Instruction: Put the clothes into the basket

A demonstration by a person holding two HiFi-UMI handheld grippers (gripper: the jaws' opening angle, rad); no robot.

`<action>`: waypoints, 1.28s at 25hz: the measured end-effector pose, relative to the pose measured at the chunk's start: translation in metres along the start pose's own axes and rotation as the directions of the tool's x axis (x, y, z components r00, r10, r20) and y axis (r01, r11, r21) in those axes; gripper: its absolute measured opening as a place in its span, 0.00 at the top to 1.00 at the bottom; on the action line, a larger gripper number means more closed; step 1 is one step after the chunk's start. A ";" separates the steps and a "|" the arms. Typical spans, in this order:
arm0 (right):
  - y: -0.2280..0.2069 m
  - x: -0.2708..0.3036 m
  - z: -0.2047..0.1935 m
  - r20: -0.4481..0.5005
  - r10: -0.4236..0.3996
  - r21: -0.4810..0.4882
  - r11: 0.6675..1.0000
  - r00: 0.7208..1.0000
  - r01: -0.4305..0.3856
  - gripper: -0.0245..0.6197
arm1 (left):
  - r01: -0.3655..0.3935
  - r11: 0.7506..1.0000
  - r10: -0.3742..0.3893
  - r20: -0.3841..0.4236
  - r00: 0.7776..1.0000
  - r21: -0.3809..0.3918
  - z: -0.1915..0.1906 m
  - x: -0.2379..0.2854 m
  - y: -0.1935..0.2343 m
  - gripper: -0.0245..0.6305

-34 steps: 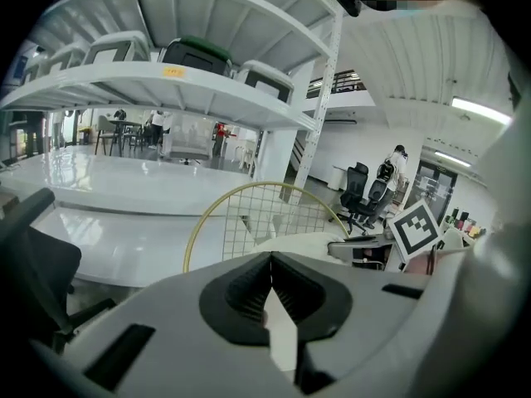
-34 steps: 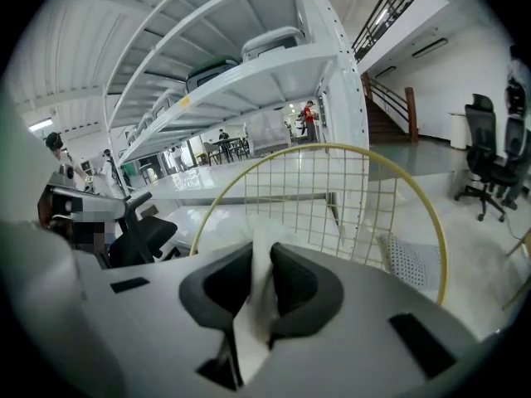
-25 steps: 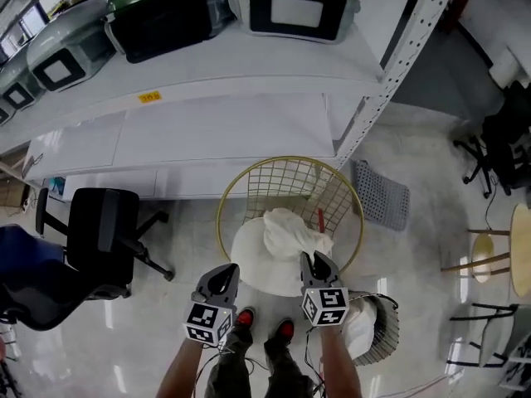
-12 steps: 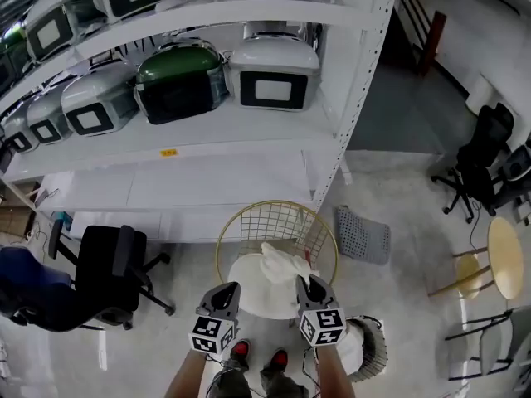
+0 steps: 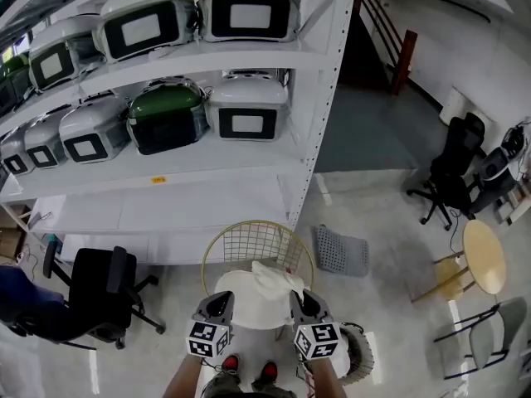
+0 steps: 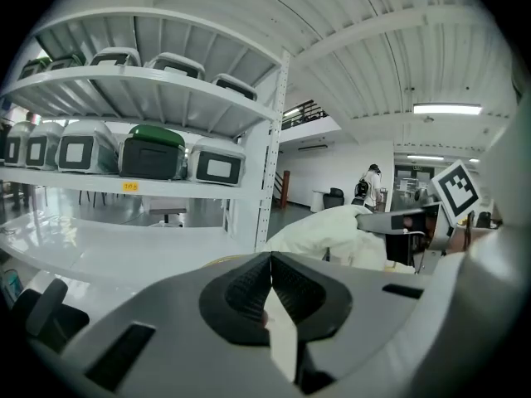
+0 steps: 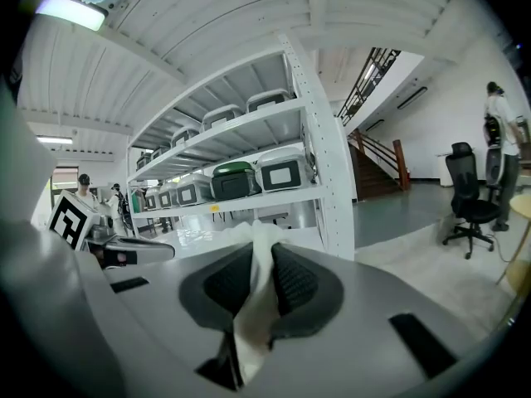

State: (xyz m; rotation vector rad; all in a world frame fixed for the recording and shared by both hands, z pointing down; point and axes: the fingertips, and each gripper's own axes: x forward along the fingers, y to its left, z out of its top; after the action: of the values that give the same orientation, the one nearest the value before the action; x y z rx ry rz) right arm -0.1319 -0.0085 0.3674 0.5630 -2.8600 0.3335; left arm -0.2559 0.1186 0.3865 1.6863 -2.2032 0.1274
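Observation:
A white garment [image 5: 259, 292] hangs spread between my two grippers, above the near rim of the round gold wire basket [image 5: 254, 237] on the floor. My left gripper [image 5: 218, 307] is shut on a thin edge of the cloth [image 6: 279, 332]. The rest of the garment [image 6: 335, 234] bulges to its right. My right gripper [image 5: 304, 303] is shut on another fold of the cloth [image 7: 254, 293], which sticks out between its pads. Both grippers are held up about level, facing the shelves.
White shelving [image 5: 325, 98] with grey and green bins stands behind the basket. A black office chair [image 5: 101, 287] is at the left, a grey perforated panel [image 5: 341, 251] right of the basket. A second wire basket [image 5: 360, 356] with white cloth sits by my right arm. A round wooden table [image 5: 484, 257] is further right.
Both grippers have risen with the white garment, which now hangs higher over the gold basket. The head view has tipped up, showing more shelves.

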 end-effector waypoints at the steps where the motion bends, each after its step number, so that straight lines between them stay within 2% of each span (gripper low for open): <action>1: -0.004 -0.005 0.000 0.006 -0.012 0.005 1.000 1.000 0.012 0.85 | 0.011 1.000 -0.011 -0.001 1.000 0.009 0.001 0.002 -0.004 0.95; 8: -0.040 -0.055 -0.009 0.036 -0.127 0.044 0.991 0.991 0.125 0.85 | 0.122 0.991 -0.121 -0.021 0.992 0.050 0.000 0.028 -0.052 0.95; 14: -0.085 -0.114 -0.023 0.038 -0.281 0.059 0.959 0.959 0.278 0.85 | 0.283 0.956 -0.278 -0.067 0.958 0.072 -0.011 0.063 -0.120 0.95; 20: -0.134 -0.180 -0.040 0.035 -0.437 0.094 0.897 0.899 0.432 0.85 | 0.438 0.894 -0.430 -0.101 0.897 0.094 -0.019 0.091 -0.201 0.95; 25: -0.164 -0.241 -0.065 0.017 -0.567 0.136 0.817 0.824 0.560 0.85 | 0.555 0.823 -0.536 -0.157 0.829 0.118 -0.038 0.102 -0.265 0.95; 32: -0.196 -0.300 -0.114 -0.028 -0.658 0.157 0.740 0.752 0.654 0.85 | 0.650 0.751 -0.614 -0.237 0.753 0.118 -0.079 0.111 -0.330 0.95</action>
State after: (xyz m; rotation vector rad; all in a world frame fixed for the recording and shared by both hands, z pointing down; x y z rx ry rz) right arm 0.2352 -0.0517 0.4375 1.5565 -2.4428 0.4194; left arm 0.0506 -0.0541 0.4494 2.3350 -1.4067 0.3108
